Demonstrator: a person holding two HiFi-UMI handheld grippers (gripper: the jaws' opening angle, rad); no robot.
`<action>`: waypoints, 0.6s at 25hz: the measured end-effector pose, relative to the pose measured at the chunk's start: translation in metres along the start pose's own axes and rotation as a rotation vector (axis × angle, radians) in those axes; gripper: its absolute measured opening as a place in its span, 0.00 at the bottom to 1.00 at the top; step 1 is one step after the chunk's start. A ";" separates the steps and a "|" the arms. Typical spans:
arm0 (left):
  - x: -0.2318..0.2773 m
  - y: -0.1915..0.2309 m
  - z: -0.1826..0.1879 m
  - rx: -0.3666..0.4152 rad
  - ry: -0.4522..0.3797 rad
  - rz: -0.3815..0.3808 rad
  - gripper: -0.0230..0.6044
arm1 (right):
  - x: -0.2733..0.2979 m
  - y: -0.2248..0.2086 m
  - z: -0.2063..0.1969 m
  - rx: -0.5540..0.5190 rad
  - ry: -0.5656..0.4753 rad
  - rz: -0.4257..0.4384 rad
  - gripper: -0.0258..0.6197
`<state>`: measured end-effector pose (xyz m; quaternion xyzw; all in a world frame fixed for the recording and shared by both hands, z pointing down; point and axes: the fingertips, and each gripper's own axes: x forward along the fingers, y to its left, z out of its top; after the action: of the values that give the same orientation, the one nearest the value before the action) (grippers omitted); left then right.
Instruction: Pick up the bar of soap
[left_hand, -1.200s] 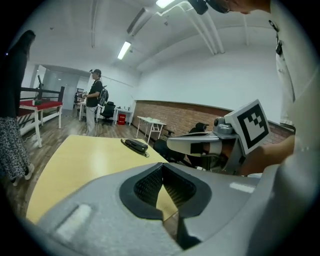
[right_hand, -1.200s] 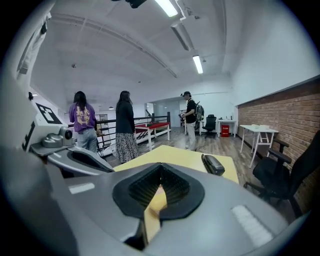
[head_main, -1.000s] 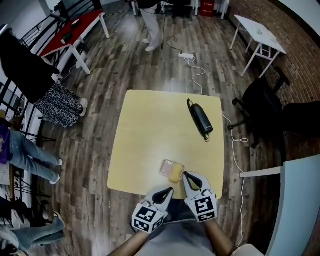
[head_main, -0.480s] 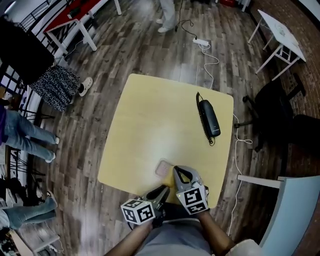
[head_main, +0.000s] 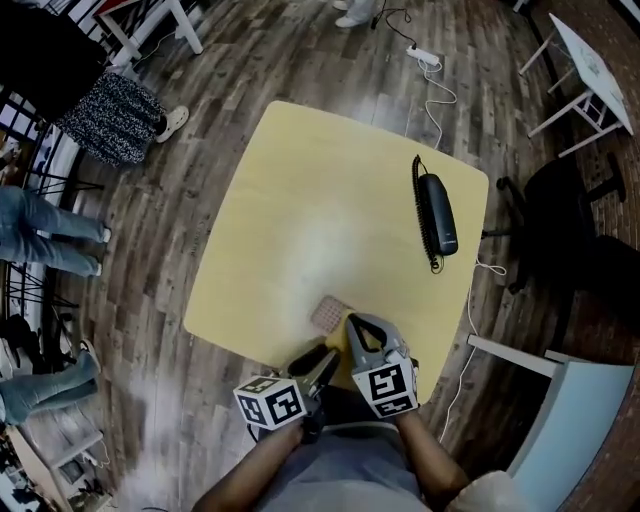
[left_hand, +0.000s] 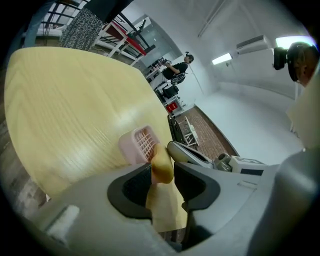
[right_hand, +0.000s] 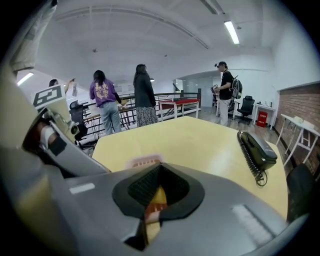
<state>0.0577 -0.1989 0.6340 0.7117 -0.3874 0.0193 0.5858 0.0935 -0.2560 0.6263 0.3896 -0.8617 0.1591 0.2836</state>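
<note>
The left gripper (left_hand: 160, 167), jaws just opened, straddles without pinching the bar of soap (left_hand: 161, 157) against the pink soap dish (left_hand: 137, 142) at the table's (left_hand: 65, 110) near edge, the right gripper (right_hand: 158, 169) clenched empty beside it; an off-centre squeeze could squirt the bar floorward.

no readable text, no legible labels

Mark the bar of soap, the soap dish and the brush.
bar of soap (left_hand: 162, 165), left gripper view, yellow middle.
soap dish (left_hand: 129, 147), left gripper view, pink wall.
brush (head_main: 440, 208), head view, black body.
</note>
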 end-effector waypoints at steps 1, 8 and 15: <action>0.002 0.000 0.000 -0.012 -0.006 -0.003 0.27 | -0.001 0.000 0.001 0.000 -0.009 0.000 0.04; 0.007 0.004 0.008 -0.076 -0.035 -0.028 0.29 | 0.004 0.001 0.006 0.013 -0.042 -0.017 0.04; 0.014 0.002 0.004 -0.113 -0.053 -0.029 0.31 | 0.003 0.007 0.007 0.050 -0.067 -0.028 0.04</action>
<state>0.0646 -0.2097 0.6413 0.6831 -0.3931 -0.0300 0.6148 0.0840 -0.2570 0.6226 0.4136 -0.8610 0.1634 0.2467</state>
